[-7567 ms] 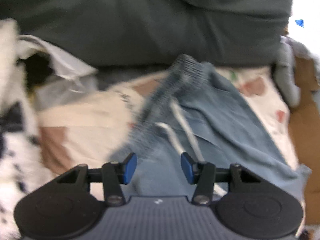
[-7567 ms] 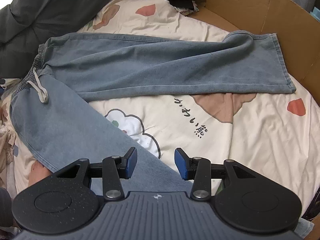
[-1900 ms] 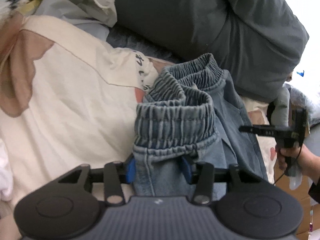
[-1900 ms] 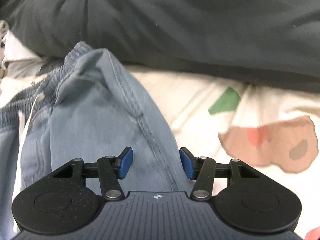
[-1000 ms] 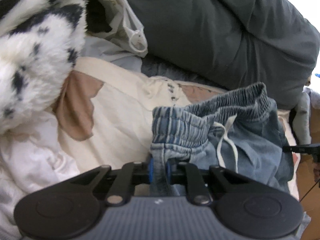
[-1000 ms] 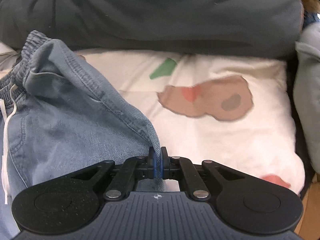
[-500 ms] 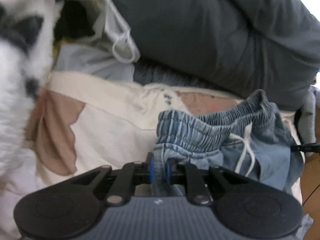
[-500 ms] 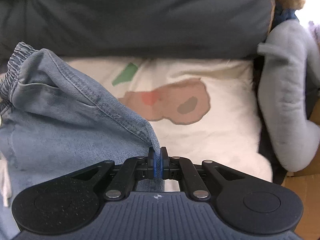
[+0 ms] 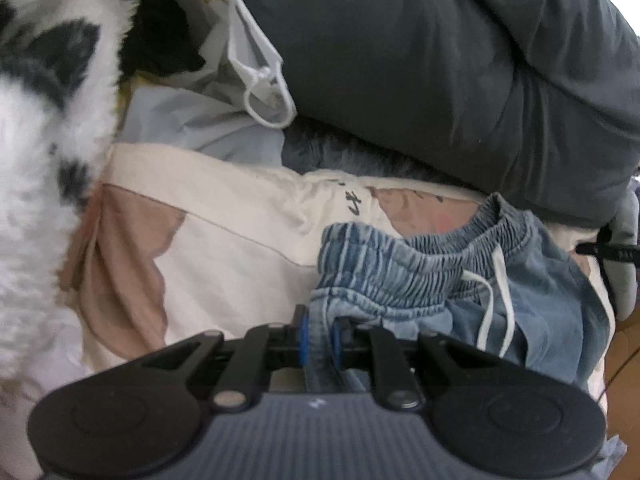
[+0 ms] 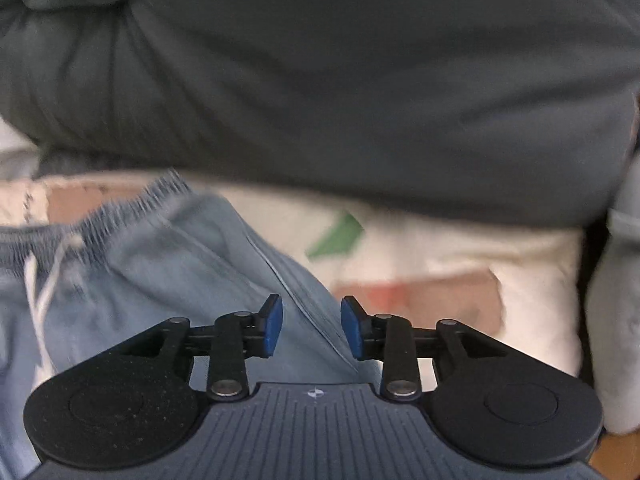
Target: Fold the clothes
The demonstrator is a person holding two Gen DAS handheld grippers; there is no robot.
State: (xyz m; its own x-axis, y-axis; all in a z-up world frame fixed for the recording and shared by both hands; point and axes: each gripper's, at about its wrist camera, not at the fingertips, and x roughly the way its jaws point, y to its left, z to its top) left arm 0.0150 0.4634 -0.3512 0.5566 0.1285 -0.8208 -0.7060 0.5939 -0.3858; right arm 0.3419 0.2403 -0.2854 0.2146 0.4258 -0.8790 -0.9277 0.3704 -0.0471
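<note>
The left gripper [image 9: 319,338] is clamping the jeans [image 9: 400,276] waistband at lower centre while the right gripper [image 10: 312,330] is opening off the denim, so re-gripping for the next fold probably follows.

Right gripper [image 10: 311,330] opening over jeans [image 10: 168,280] on the sheet [image 10: 460,256].
Blue pads [image 10: 274,324] stand apart, jeans' side seam running up between them, untouched by either. Waistband and white drawstring [image 10: 38,284] at left, blurred. Jeans cover the sheet's left part; its right part is bare cream with green and brown-red prints. Dark grey duvet [image 10: 320,80] along the sheet's far edge. Pale grey plush [image 10: 616,320] at its right edge.
</note>
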